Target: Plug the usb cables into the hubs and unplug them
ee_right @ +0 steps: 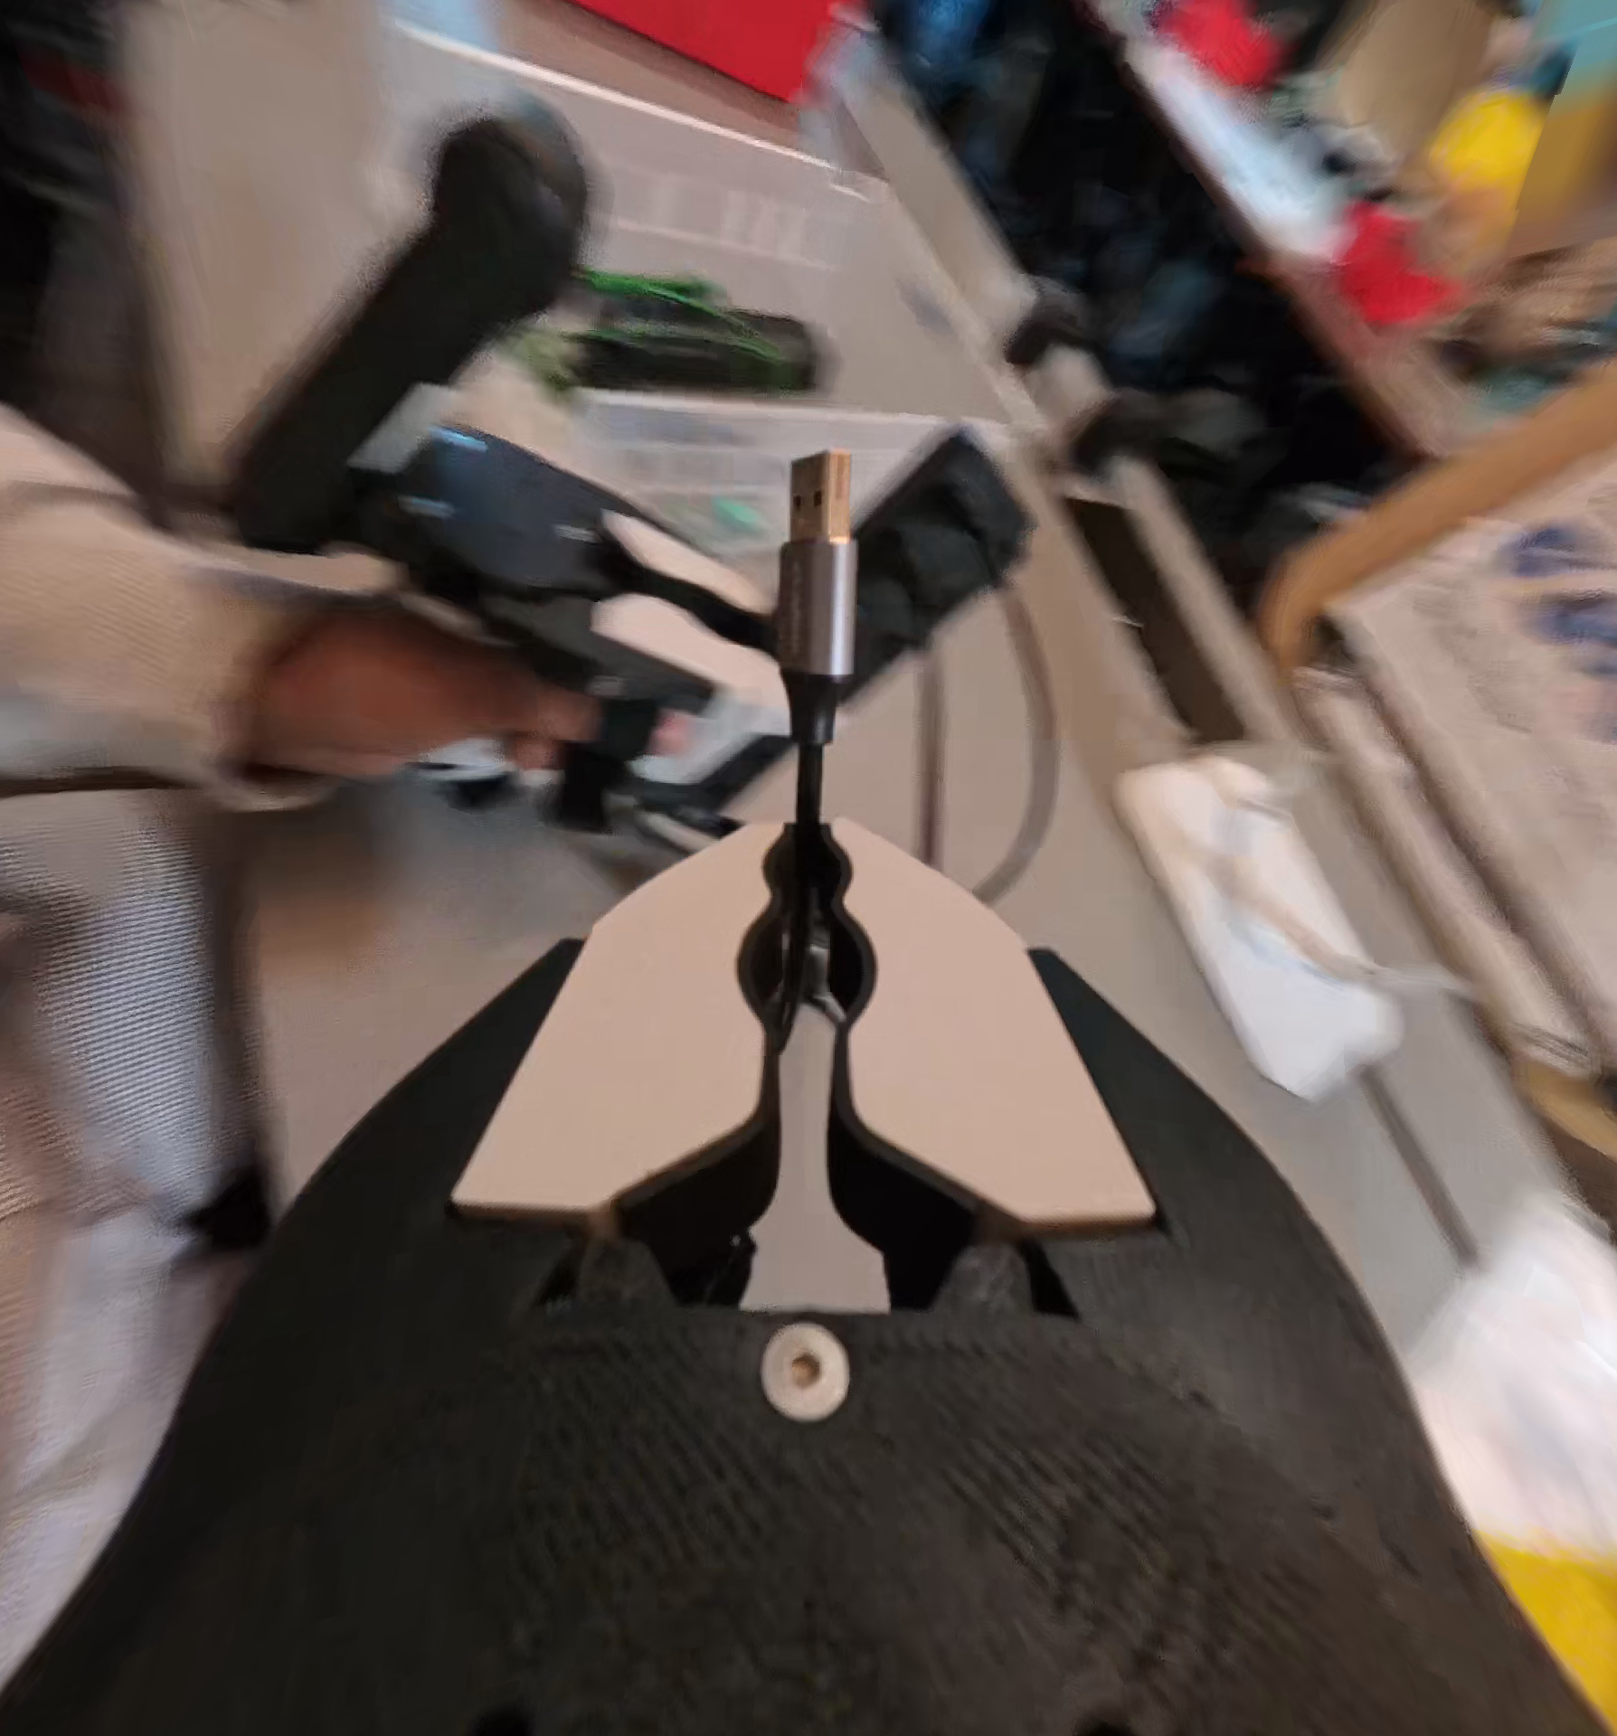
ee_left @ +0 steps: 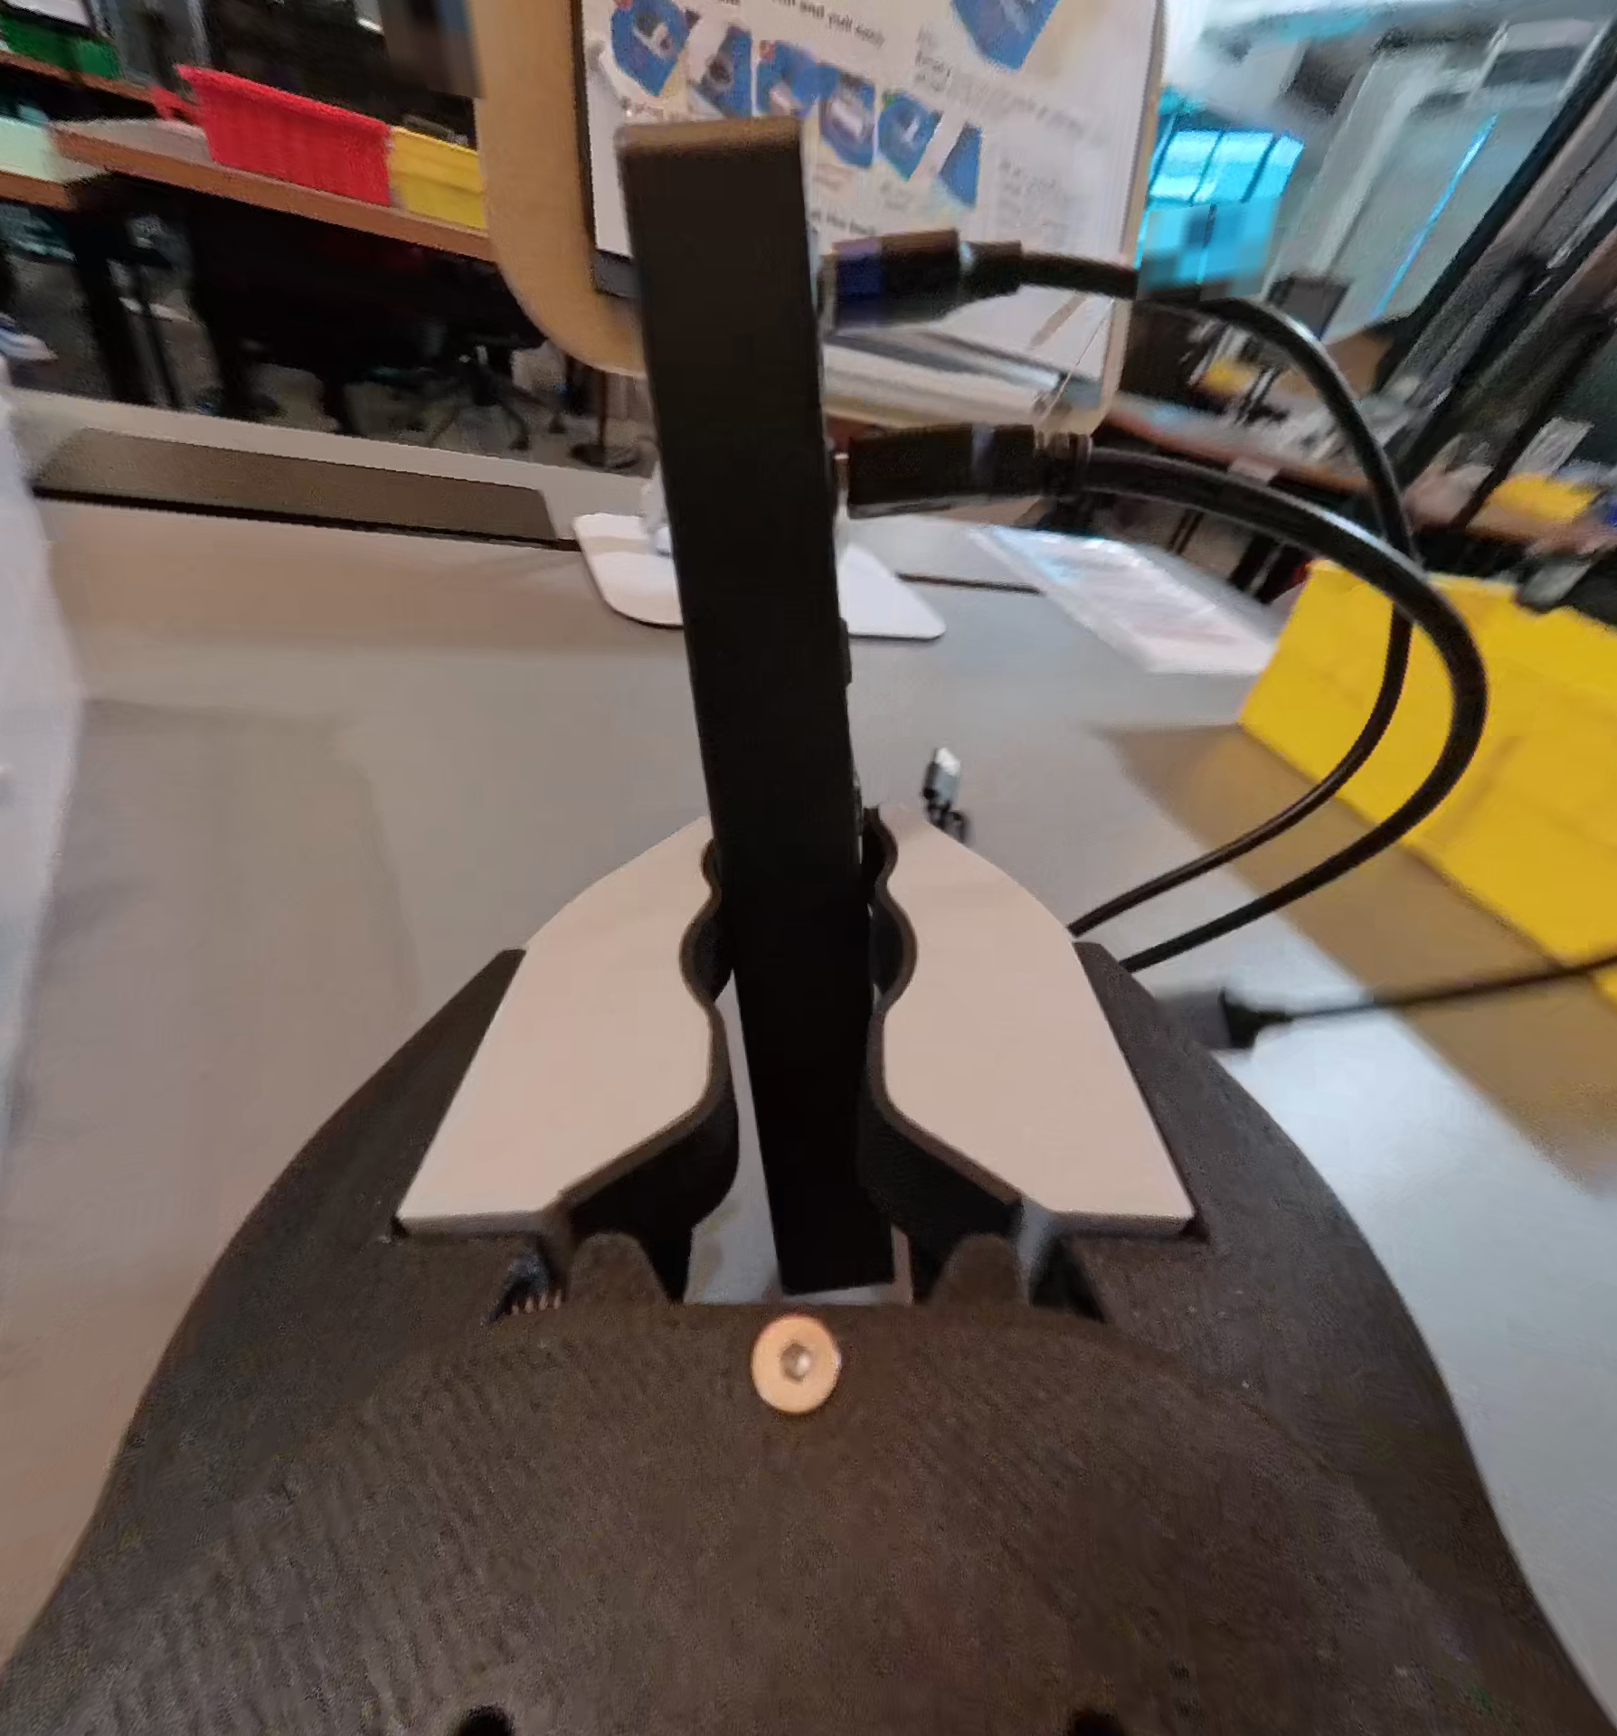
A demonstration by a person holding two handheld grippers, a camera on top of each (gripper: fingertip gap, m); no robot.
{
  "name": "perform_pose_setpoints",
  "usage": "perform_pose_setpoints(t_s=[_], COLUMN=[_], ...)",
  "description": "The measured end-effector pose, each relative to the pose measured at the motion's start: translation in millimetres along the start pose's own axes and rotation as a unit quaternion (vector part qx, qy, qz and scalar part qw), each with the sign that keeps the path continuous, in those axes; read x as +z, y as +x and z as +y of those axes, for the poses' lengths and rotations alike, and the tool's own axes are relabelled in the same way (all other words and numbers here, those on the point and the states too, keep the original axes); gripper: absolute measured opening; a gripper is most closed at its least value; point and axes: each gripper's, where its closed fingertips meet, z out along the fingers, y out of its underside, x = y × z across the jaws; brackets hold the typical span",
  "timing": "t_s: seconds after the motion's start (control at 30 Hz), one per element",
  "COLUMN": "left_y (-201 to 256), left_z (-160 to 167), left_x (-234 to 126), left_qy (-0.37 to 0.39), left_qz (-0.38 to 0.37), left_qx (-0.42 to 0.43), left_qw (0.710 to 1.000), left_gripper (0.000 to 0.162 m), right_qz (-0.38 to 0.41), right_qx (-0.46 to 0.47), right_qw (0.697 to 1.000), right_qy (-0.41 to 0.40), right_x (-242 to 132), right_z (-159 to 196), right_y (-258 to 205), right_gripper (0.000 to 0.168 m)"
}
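My left gripper (ee_left: 791, 845) is shut on a long black USB hub (ee_left: 739, 564) and holds it upright above the grey table. Two black USB cables sit plugged into the hub's right side: an upper plug (ee_left: 908, 277) and a lower plug (ee_left: 955, 465), their cords looping down to the right. My right gripper (ee_right: 809, 831) is shut on the cord of a grey USB cable, whose metal plug (ee_right: 819, 564) stands above the fingertips. In the right wrist view the hub (ee_right: 936, 554) and the left gripper (ee_right: 654, 601) in a person's hand show blurred behind the plug.
A yellow bin (ee_left: 1519, 751) stands at the right of the table (ee_left: 410, 751). A board with blue pictures (ee_left: 880, 141) stands on a white base (ee_left: 636, 582) behind the hub. A loose plug (ee_left: 944, 780) lies on the table. Shelves with red and yellow bins (ee_left: 297, 141) are at the back left.
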Motion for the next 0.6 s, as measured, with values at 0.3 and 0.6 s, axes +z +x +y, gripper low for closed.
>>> perform_pose_setpoints(t_s=[0.3,0.6], left_y=[0.8,4.7], left_z=[2.9,4.3], left_x=[0.3,0.4], left_qy=[-0.04,-0.046], left_qz=[-0.022,-0.035], left_qx=[0.019,0.03], left_qw=[0.999,0.998], left_gripper=[0.026,0.025], right_qz=[0.358,0.389], right_qx=[-0.336,-0.333], right_qw=[0.853,0.822], right_qy=[-0.176,-0.249], right_x=[38.2,61.6], right_z=[28.0,53.9], right_y=[31.5,60.6], right_gripper=[0.004,0.003])
